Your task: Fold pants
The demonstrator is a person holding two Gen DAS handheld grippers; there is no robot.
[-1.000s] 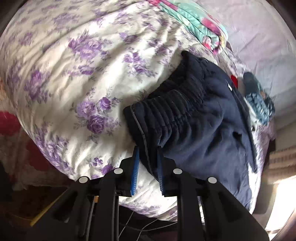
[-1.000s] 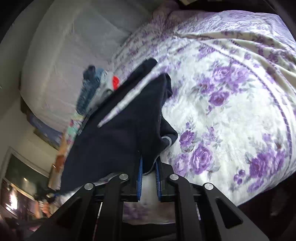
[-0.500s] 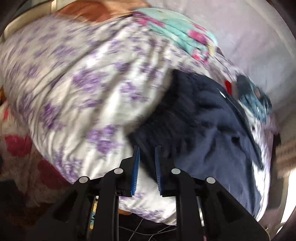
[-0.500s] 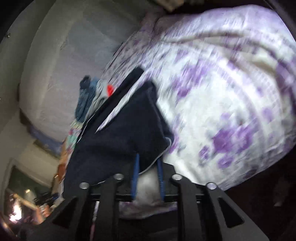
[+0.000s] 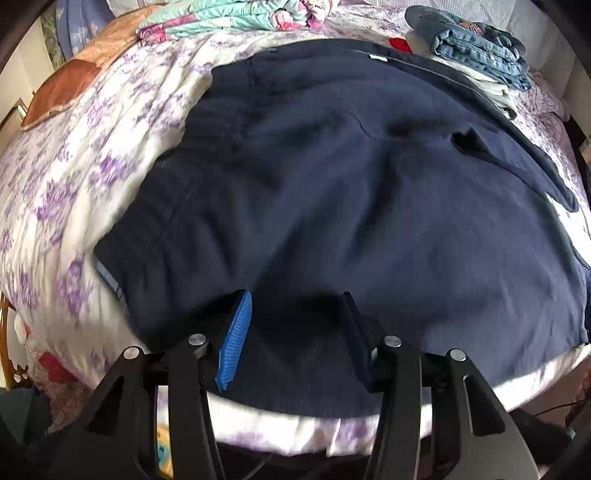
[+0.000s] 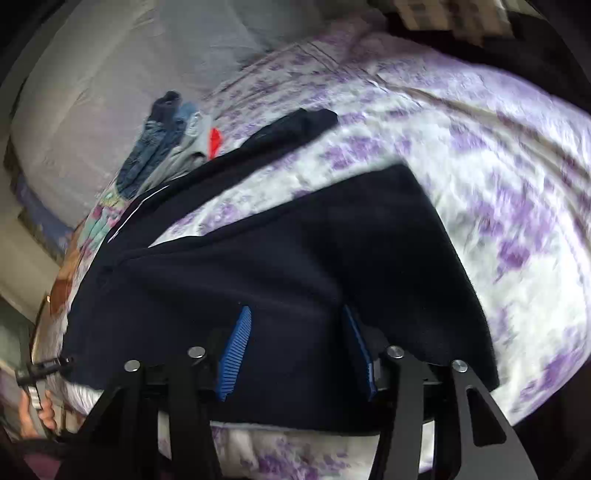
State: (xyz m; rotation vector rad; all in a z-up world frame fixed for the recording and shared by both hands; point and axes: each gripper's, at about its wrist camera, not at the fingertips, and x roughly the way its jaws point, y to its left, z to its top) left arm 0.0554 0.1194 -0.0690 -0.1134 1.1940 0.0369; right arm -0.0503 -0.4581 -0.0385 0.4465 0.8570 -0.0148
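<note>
- The navy pants lie spread flat on the flowered bedspread, near the edge of the bed closest to both cameras; a strip of white cover shows between the cloth's near hem and that edge.
- The left gripper hangs over the near part of the pants, its jaws having just been opening; they now stand apart, released, with the dark cloth lying under the gap and neither pad pressing it.
- The right gripper likewise has jaws that have just been opening; they stand apart above the pants, gripping nothing.
- In the right wrist view one leg runs away as a narrow dark band, with bare bedspread between it and the folded part.
- To the right of the pants the cover lies open and unoccupied.
- At the far side sits a stack of folded jeans, with a small red item beside it, just past the pants' far edge.
- A teal and pink blanket lies at the far left, apart from the pants.
- The views are partly blurred.
</note>
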